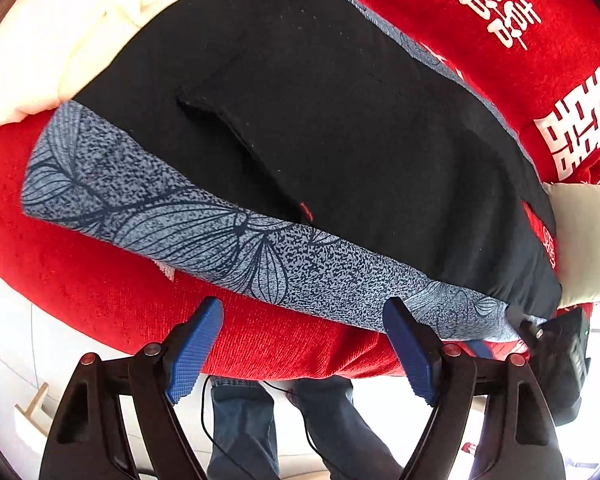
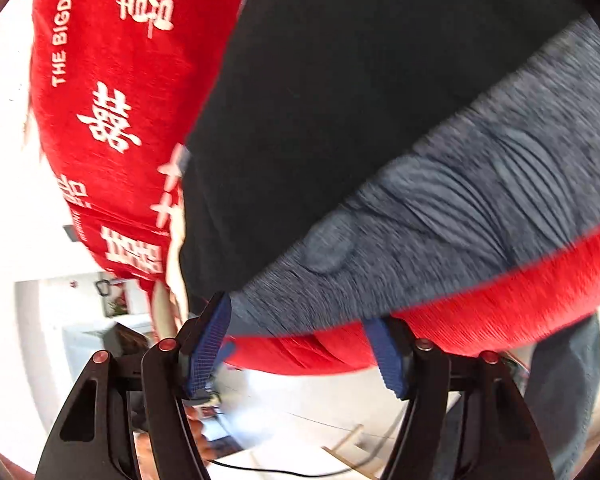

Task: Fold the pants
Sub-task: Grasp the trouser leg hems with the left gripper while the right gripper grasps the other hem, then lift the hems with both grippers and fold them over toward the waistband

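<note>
the black pants [image 1: 340,120] lie flat on the red blanket [image 1: 100,292], patterned grey leg [image 1: 220,236] nearest. left gripper [image 1: 304,348] and right gripper [image 2: 300,344] both gape at that hem, clamping nothing. pinch low and they'd likely snag blanket too.

Pants [image 1: 320,120] — flat on red blanket [image 1: 100,280]

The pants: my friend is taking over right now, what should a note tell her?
Left gripper: open, at the near edge of the pants, nothing held.
Right gripper: jaws apart around the grey patterned edge; grip unclear, picture blurred.
Pants: spread flat on the red blanket, black side up, patterned band nearest you.
Done: laid out, no clear fold visible.
Left: pinch the near edge with both grippers, fold it over.
</note>
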Motion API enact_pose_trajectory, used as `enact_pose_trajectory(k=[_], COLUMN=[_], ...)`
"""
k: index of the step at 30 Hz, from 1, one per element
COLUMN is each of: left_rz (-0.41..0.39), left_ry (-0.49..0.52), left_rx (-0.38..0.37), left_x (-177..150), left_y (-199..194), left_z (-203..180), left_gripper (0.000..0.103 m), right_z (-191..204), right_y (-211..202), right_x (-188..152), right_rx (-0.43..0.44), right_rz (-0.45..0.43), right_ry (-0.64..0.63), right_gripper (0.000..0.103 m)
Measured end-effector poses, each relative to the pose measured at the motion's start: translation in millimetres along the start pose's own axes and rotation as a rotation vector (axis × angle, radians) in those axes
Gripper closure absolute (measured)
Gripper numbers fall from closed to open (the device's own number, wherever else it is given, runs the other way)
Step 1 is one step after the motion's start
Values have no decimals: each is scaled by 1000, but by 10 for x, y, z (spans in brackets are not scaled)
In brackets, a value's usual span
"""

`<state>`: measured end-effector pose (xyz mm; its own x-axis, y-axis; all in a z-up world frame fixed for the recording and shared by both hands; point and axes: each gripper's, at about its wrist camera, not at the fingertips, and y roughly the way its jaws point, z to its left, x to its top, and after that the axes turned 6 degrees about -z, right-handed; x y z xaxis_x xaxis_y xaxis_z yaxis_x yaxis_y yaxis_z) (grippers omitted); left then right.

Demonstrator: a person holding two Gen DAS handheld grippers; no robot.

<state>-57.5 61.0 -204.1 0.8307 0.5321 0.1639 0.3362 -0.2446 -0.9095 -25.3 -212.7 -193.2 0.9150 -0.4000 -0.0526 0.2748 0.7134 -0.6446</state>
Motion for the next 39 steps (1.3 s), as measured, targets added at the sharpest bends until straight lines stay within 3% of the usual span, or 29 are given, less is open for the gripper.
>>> enact_pose_trajectory(k=[5,6,7,8,14,15,20,30,31,32,33,34,35,36,39], left_rz=[5,3,-2,-9,-5,-9,-31,-123,-110,-101,-87,-74,-83,-93,-112], left_ry=[-42,-50,-61,-74,-118,-139,-264,-378,-365,-359,-348,-338,-341,-334,-294], left_rx=[-41,-49,-61,-76,-122,-121,-168,-213,-172,-147,-130,-130,-134,-123,-129], left_x=[61,74,100,131,180,170,109,366,377,378,386,383,377,379,437], left_y=[47,43,40,38,30,28,-48,-187,-140,-113,-82,-70,-98,-146,-346], left_z=[-26,-29,-25,-34,-41,-20,294,468,477,484,491,514,539,545,470], left_gripper=[20,20,20,20,16,12,12,12,15,25,56,67,72,87,88], right_z=[119,147,170,193,453,483,525,533,521,507,497,497,517,545,717], right_y=[122,166,161,152,-69,-91,-133,-73,-68,-60,-52,-49,-50,-54,-100], right_x=[142,160,181,203,245,250,254,265,260,257,253,252,254,256,300], right_rx=[69,73,72,67,117,117,124,58,54,46,34,22,8,-8,-48], right_rz=[-7,2,5,4,10,12,24,60,60,59,59,55,50,47,37], right_ry=[25,45,62,74,63,60,70,22,26,32,40,44,43,34,-27], right_gripper=[35,57,87,96,96,96,96,95,95,95,95,95,95,95,96])
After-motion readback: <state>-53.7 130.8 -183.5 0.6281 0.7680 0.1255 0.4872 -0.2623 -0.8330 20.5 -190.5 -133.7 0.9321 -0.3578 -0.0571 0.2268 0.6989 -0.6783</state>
